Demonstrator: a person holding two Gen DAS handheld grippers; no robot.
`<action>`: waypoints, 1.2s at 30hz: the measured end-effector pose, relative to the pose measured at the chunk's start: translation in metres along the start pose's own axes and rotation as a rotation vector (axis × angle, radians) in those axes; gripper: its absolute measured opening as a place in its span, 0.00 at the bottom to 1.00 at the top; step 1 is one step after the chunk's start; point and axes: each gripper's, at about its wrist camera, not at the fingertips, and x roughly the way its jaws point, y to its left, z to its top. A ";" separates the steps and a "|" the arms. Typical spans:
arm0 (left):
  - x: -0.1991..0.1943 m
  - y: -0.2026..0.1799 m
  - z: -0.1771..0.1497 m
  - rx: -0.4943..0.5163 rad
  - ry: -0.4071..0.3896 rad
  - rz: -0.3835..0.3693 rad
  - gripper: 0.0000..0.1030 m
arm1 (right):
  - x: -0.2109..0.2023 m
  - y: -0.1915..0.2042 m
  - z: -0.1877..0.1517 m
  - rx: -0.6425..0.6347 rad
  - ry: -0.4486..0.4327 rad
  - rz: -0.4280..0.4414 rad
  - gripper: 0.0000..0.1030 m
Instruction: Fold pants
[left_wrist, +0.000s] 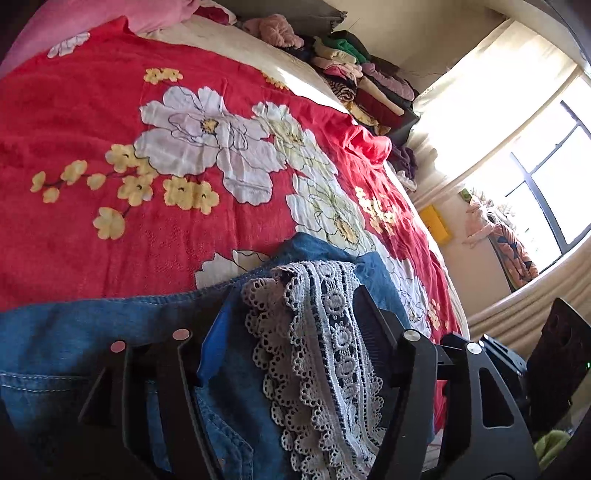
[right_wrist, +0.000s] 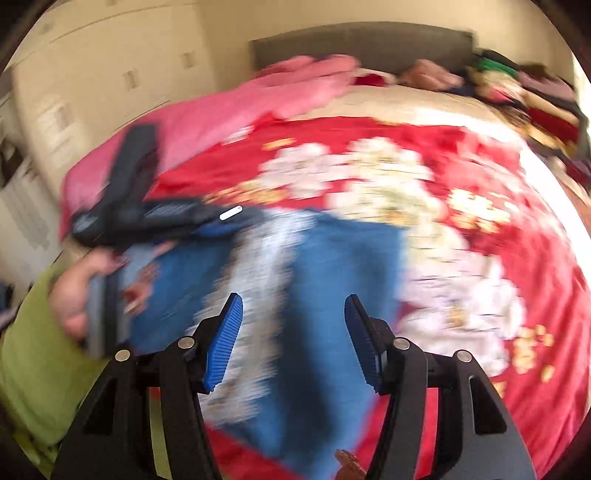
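Denim pants (left_wrist: 66, 343) with a lace-trimmed hem (left_wrist: 317, 354) lie across the lower part of both frames, on a bed under a red floral bedspread (left_wrist: 110, 122). In the left wrist view we see the left hand-held gripper (left_wrist: 291, 332) with its jaws spread; the lace and a fold of denim sit between them, but whether a pad still touches the cloth we cannot tell, since the trim hides much of the gap. In the right wrist view, blurred by motion, the right hand-held gripper (right_wrist: 293, 332) is also spread, its blue pads (right_wrist: 225, 343) clear of the fabric below and nothing between them. At left centre of that frame the other tool shows beside a hand (right_wrist: 74, 291) and a green sleeve (right_wrist: 33, 354).

We judge the fold has just been laid and both tools are letting go. To do this well, we would lift the jaws straight off so the lace does not snag on the ribbed pads and drag the layer askew, then check that the edges line up before taking the next fold. Stacked clothes (left_wrist: 354, 81) sit at the upper right of the left view, well apart from the work.
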 end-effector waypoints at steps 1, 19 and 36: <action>0.006 -0.001 0.000 -0.004 0.013 0.020 0.57 | 0.006 -0.012 0.006 0.019 0.009 -0.020 0.56; -0.001 -0.009 0.004 0.118 -0.010 0.180 0.33 | 0.086 -0.048 0.025 -0.020 0.105 -0.167 0.64; -0.073 -0.035 -0.104 0.115 0.018 0.101 0.70 | -0.044 -0.007 -0.039 -0.145 -0.056 0.019 0.70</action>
